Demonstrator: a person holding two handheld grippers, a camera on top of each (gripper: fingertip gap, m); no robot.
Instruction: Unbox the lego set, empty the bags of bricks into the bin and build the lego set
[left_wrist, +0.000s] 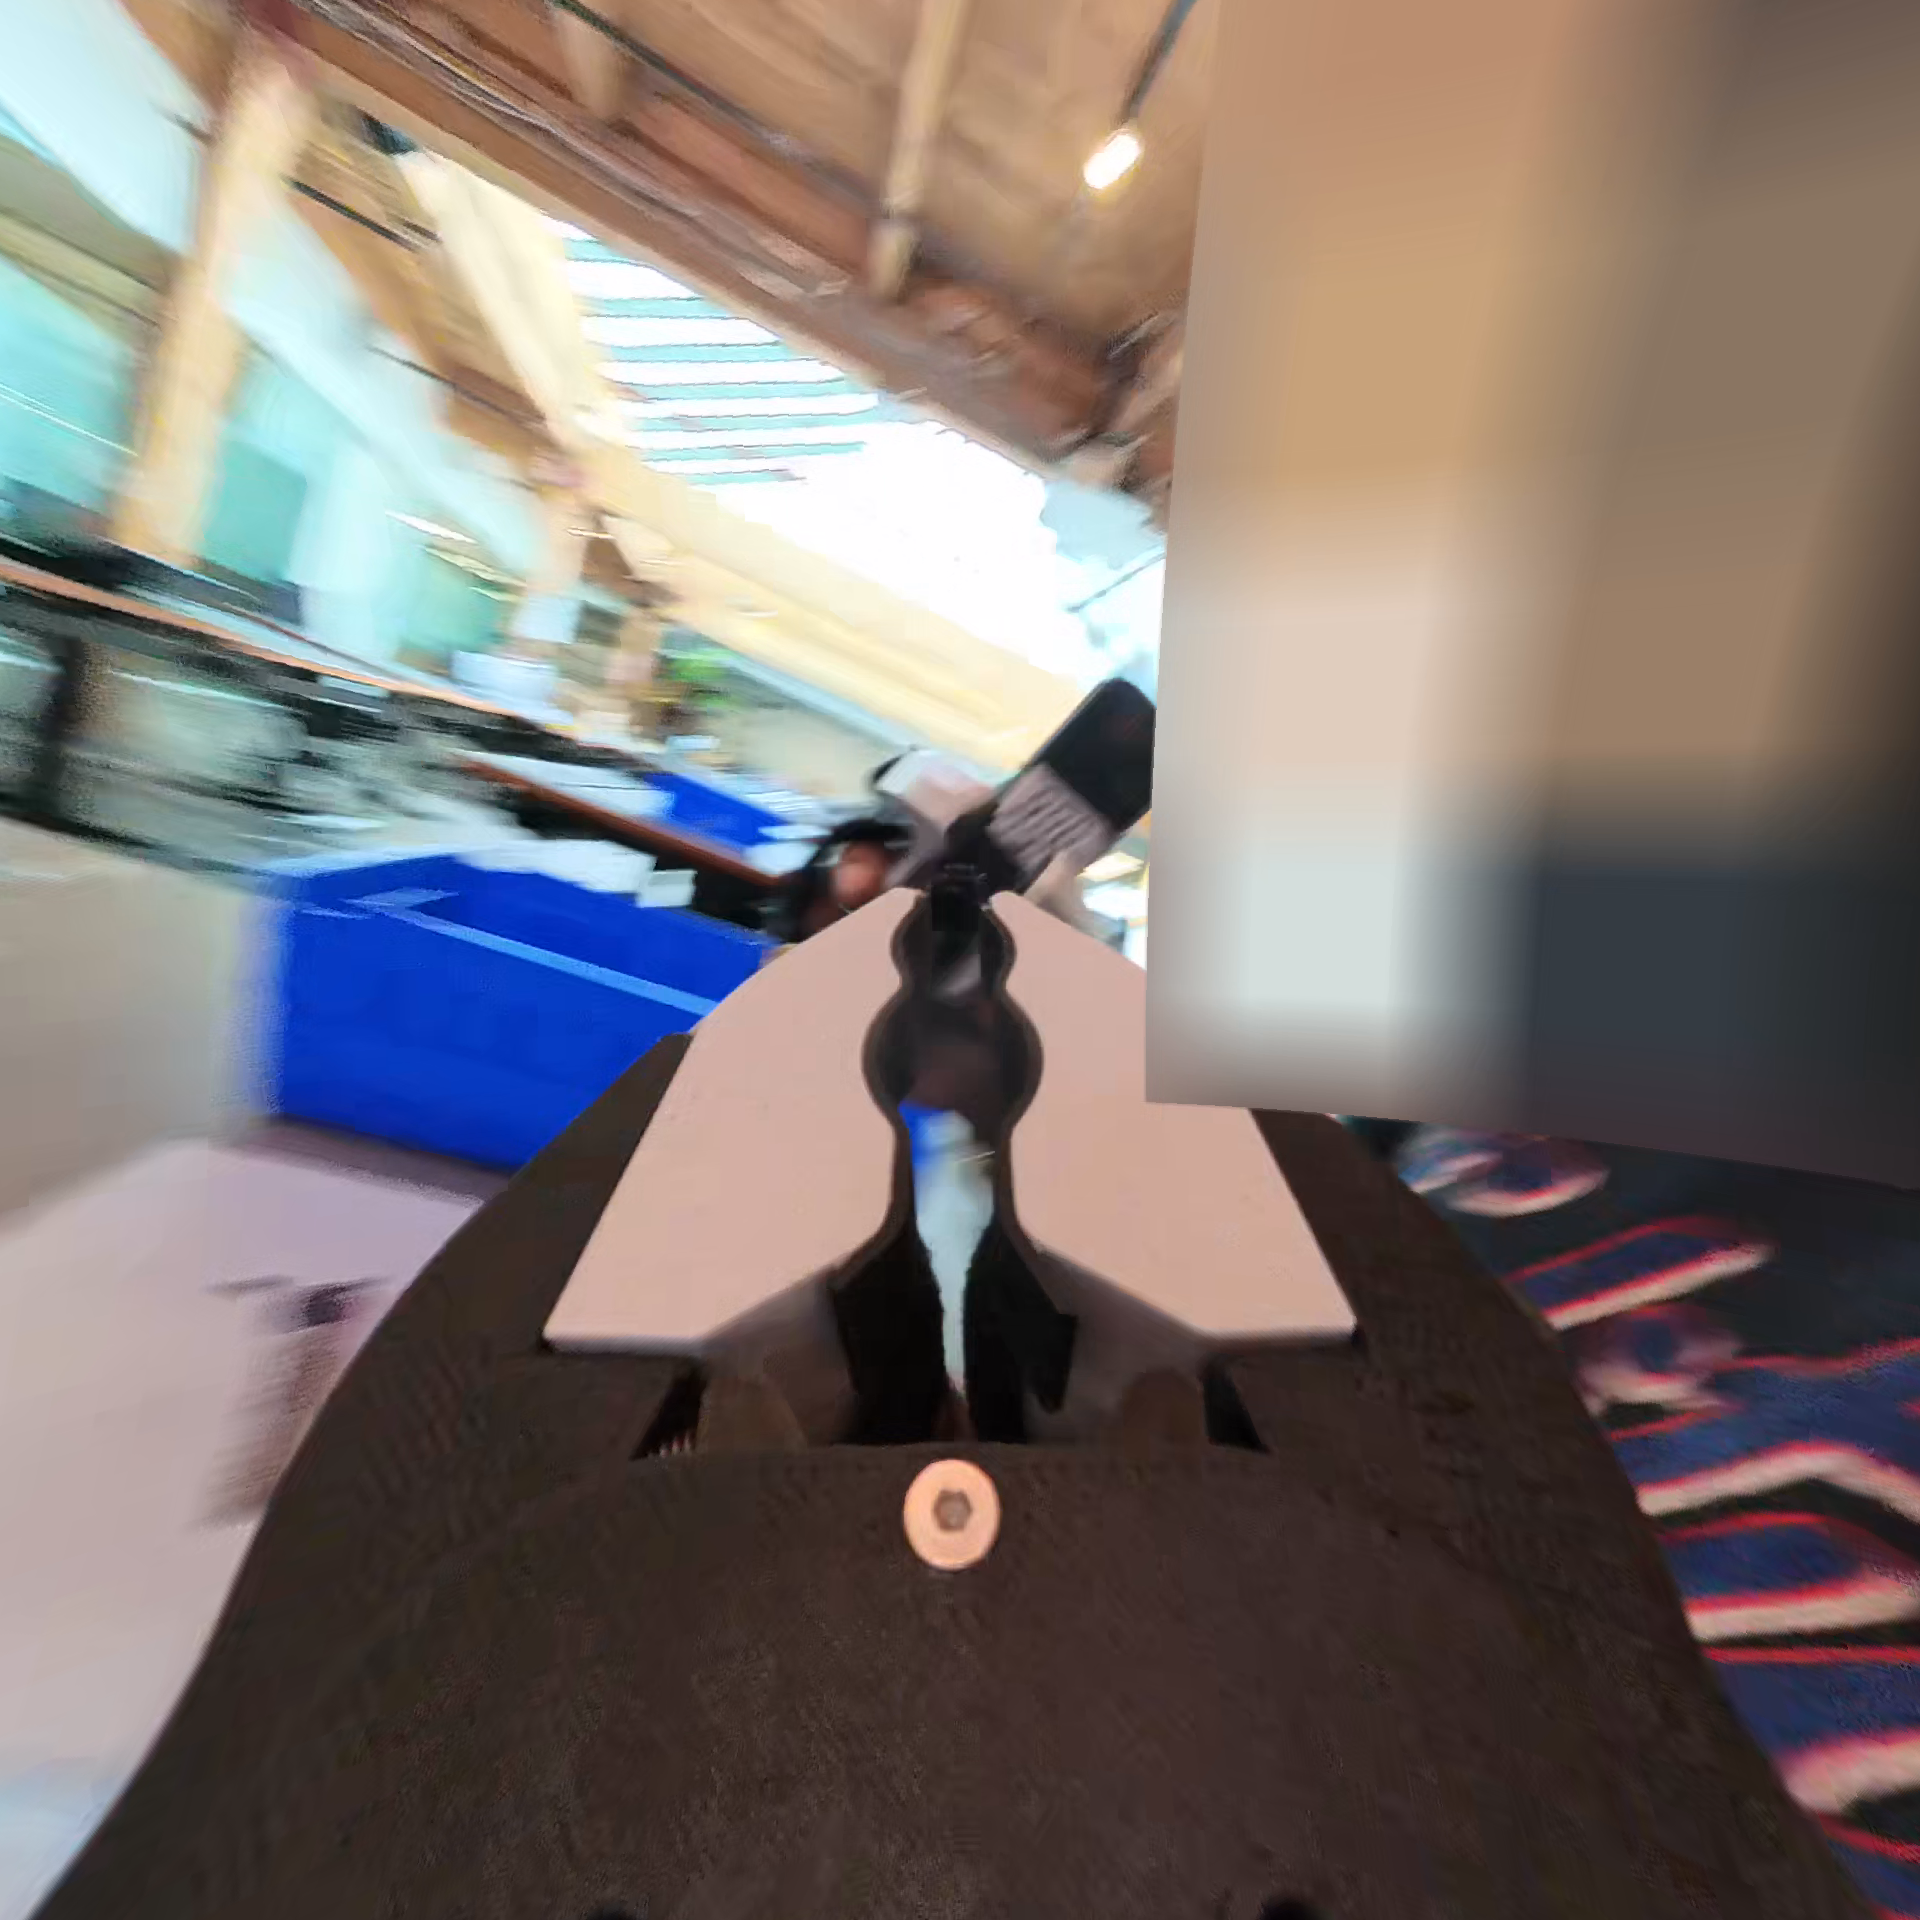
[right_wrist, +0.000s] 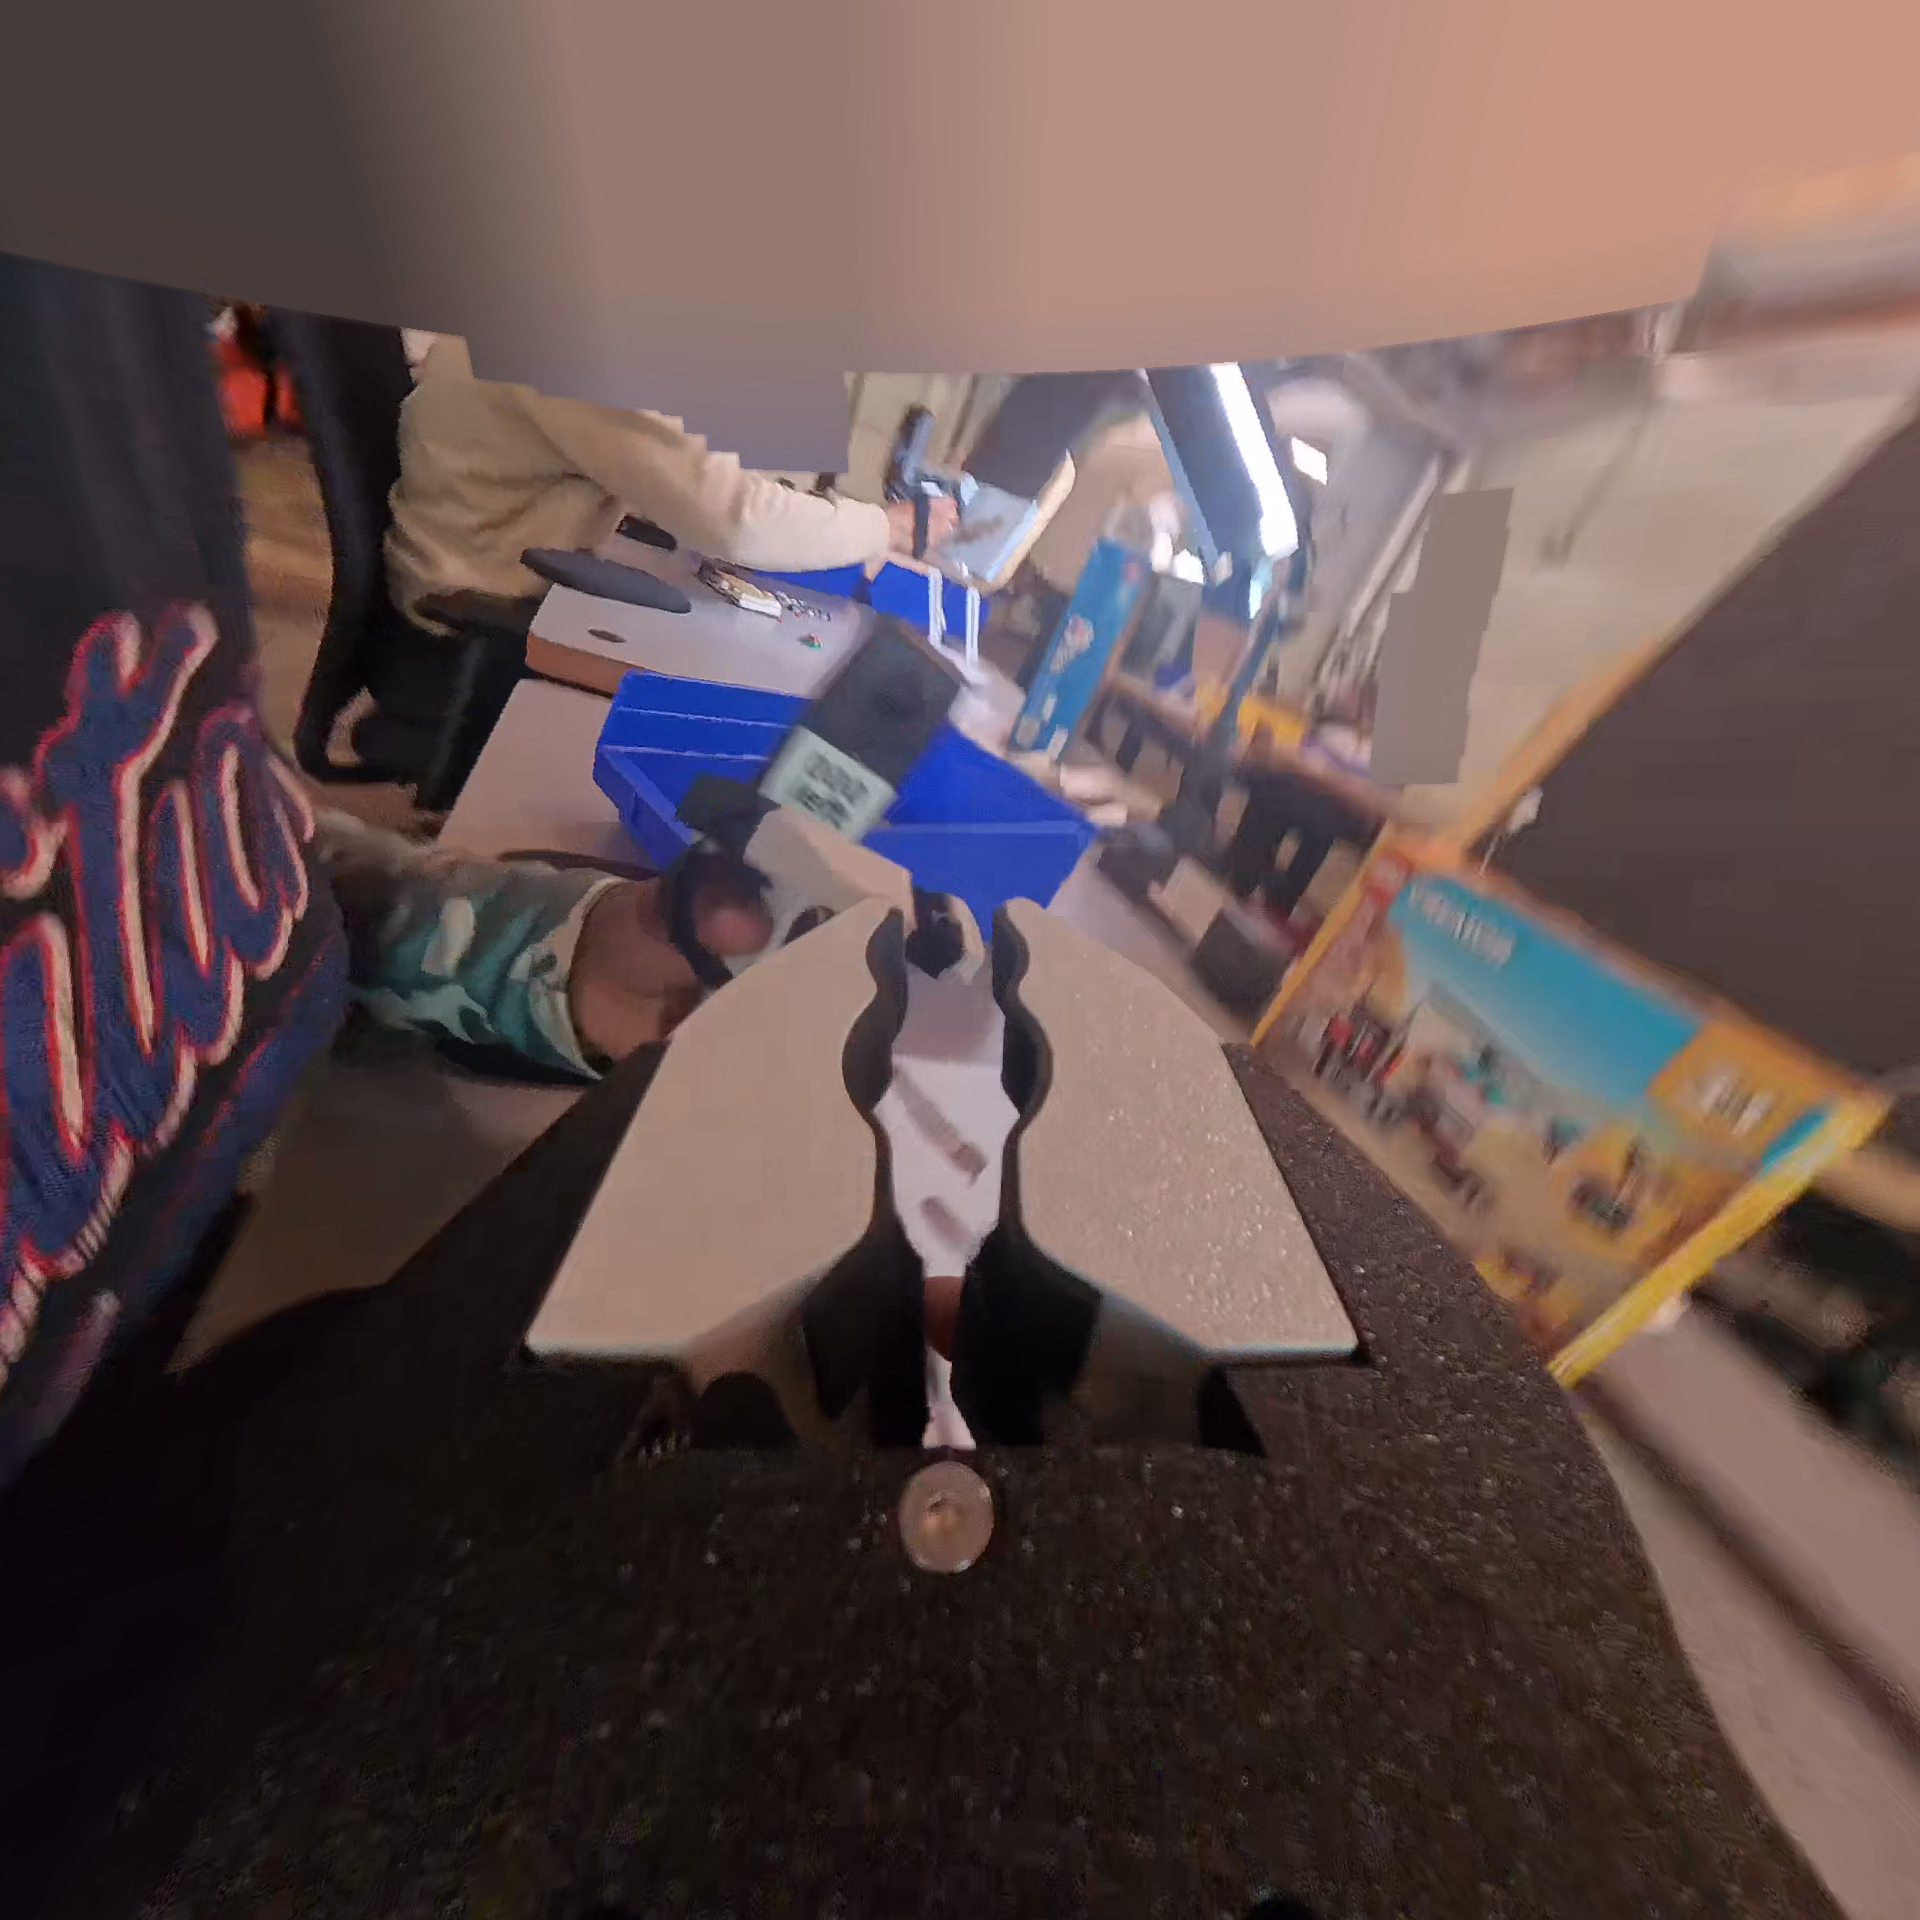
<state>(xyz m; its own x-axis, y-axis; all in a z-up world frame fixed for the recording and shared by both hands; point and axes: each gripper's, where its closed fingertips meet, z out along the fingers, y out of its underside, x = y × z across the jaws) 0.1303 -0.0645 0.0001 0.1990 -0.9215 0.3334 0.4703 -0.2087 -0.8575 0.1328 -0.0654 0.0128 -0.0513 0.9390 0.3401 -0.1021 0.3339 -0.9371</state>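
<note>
Right wrist view: glossy cardboard lego box (right_wrist: 1538, 1091) leans right of the blue plastic bin (right_wrist: 935, 821), long side sloping down-right; right gripper (right_wrist: 943, 925) barely parted, grip unclear, left gripper (left_wrist: 951, 899) pinched closed before it.

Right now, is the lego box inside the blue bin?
No, the lego box stands tilted on the table, apart from the blue bin.

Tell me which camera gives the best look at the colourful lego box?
The right wrist view. There the lego box shows its yellow-edged picture front, tilted at the right of the frame, though blurred by motion. The left wrist view shows nothing of it, only the blue bin and the other claw beyond its own closed claw.
</note>
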